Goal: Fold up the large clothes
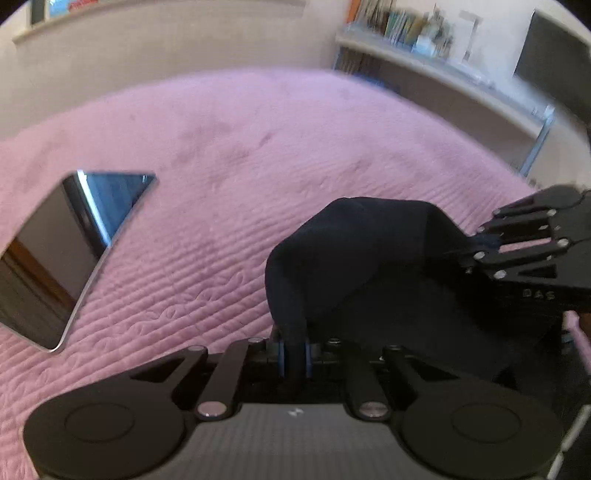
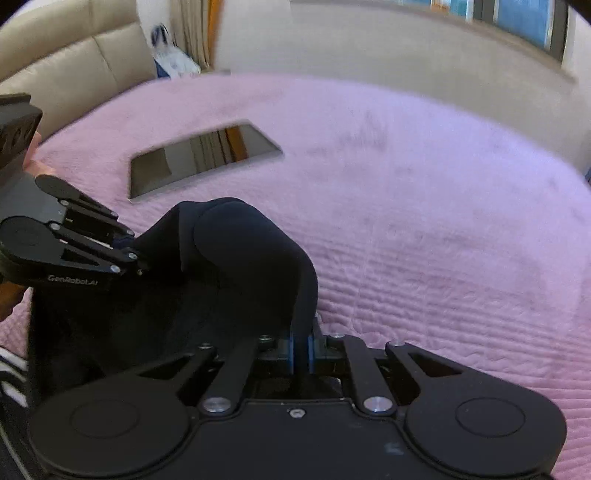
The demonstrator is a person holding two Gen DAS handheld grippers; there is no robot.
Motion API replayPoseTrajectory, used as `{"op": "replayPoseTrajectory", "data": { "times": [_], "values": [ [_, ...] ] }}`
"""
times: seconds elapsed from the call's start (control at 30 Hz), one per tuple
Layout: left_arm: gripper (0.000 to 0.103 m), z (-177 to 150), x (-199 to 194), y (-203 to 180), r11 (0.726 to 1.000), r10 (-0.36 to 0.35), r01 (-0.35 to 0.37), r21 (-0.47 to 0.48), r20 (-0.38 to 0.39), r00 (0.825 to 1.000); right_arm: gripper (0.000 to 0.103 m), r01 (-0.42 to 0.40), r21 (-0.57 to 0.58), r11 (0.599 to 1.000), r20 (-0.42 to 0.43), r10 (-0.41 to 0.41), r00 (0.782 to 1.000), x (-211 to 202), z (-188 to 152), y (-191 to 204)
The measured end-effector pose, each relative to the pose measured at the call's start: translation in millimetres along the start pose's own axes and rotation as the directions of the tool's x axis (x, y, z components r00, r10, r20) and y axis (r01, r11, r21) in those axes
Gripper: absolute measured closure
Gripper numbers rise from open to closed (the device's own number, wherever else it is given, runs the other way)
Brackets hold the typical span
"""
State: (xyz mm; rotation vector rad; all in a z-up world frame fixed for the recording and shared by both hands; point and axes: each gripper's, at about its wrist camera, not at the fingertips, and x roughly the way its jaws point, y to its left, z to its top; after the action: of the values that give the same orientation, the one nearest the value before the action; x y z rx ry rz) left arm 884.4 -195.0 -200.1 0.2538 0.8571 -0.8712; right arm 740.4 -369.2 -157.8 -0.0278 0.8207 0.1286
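A dark navy garment (image 1: 354, 266) lies bunched on the pink bedspread (image 1: 258, 147), one edge lifted into a hump. My left gripper (image 1: 294, 354) is shut on a pinched fold of that edge, its blue pads squeezing the cloth. In the right wrist view my right gripper (image 2: 302, 350) is likewise shut on another fold of the same garment (image 2: 240, 266). Each gripper shows in the other's view: the right gripper (image 1: 469, 254) at the right, the left gripper (image 2: 136, 254) at the left, both with fingertips buried in the cloth. The stretch of garment between them sags low.
A tablet (image 1: 74, 254) with a dark glossy screen lies on the bedspread left of the garment, also seen as the tablet (image 2: 199, 158) beyond it. A padded beige headboard (image 2: 74, 66) stands at far left. A shelf with books (image 1: 406, 33) runs along the far wall.
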Motion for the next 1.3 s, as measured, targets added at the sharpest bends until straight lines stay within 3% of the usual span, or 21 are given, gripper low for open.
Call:
{"op": "replayPoseTrajectory", "data": {
  "times": [0.17,0.4,0.5,0.63,0.7,0.8,0.83,0.9,0.97,1.03,1.07,1.1,1.13,1.2,1.23,1.3],
  "values": [
    [0.093,-27.1,-93.6,-27.1,0.999,-0.034,0.035,-0.003,0.189,0.981,0.095,0.051,-0.087,0.995,0.151,-0.037,0.988,-89.0,-10.4,34.8],
    [0.093,-72.8,-215.4,-80.3,0.998,0.051,-0.059,0.015,0.335,0.941,0.096,0.108,-0.305,0.946,0.333,0.0,0.943,-215.4,-42.9,102.8],
    [0.092,-100.8,-257.3,-104.9,0.995,0.08,-0.096,0.03,0.348,0.934,0.096,0.154,-0.41,0.899,0.376,0.012,0.927,-251.2,-70.9,131.5],
    [0.092,-156.9,-279.4,-142.0,0.991,0.099,-0.119,0.059,0.266,0.959,0.096,0.162,-0.508,0.846,0.352,0.032,0.936,-267.1,-122.4,159.1],
    [0.091,-187.0,-278.6,-160.1,0.991,0.104,-0.119,0.068,0.196,0.975,0.096,0.153,-0.576,0.803,0.304,0.036,0.952,-269.2,-159.1,172.9],
    [0.085,-252.6,-267.2,-185.6,0.99,0.093,-0.092,0.103,-0.001,0.996,0.079,0.029,-0.646,0.763,0.087,0.036,0.996,-271.3,-218.9,183.7],
    [0.083,-269.7,-264.1,-190.8,0.99,0.089,-0.082,0.113,-0.062,0.994,0.073,-0.024,-0.644,0.765,0.002,0.033,0.999,-273.1,-238.5,183.7],
    [0.083,-312.1,-259.5,-196.8,0.995,0.07,-0.052,0.085,-0.218,0.973,0.069,-0.094,-0.629,0.771,-0.132,0.013,0.991,-278.8,-272.7,182.6],
    [0.083,-337.1,-263.6,-194.7,0.998,0.058,-0.051,0.031,-0.283,0.957,0.069,-0.089,-0.571,0.816,-0.185,-0.022,0.983,-285.2,-287.4,177.6],
    [0.084,-342.7,-272.2,-189.2,0.995,0.081,-0.095,-0.035,-0.277,0.957,0.064,-0.062,-0.446,0.893,-0.198,-0.03,0.98,-288.4,-276.3,166.6],
    [0.084,-339.5,-275.7,-185.0,0.991,0.085,-0.107,-0.075,-0.253,0.964,0.057,-0.036,-0.368,0.929,-0.189,-0.037,0.981,-287.5,-266.6,161.4],
    [0.082,-332.7,-278.2,-177.7,0.984,0.089,-0.12,-0.132,-0.218,0.972,0.038,0.0,-0.248,0.969,-0.168,-0.043,0.985,-285.8,-254.0,150.6],
    [0.079,-321.5,-278.3,-169.1,0.973,0.09,-0.123,-0.198,-0.168,0.982,0.028,0.015,-0.138,0.99,-0.146,-0.036,0.989,-283.9,-242.6,140.1],
    [0.07,-301.1,-274.5,-157.1,0.948,0.102,-0.123,-0.292,-0.087,0.991,0.027,0.03,0.118,0.993,-0.111,-0.017,0.994,-274.2,-222.7,113.5],
    [0.065,-287.6,-269.5,-150.6,0.932,0.104,-0.114,-0.345,-0.048,0.993,0.027,0.024,0.244,0.97,-0.11,0.003,0.994,-265.6,-214.7,101.4],
    [0.059,-266.8,-261.1,-147.7,0.925,0.079,-0.065,-0.375,0.023,0.997,0.027,0.025,0.424,0.905,-0.106,0.023,0.994,-248.7,-207.8,83.1]
  ]
}}
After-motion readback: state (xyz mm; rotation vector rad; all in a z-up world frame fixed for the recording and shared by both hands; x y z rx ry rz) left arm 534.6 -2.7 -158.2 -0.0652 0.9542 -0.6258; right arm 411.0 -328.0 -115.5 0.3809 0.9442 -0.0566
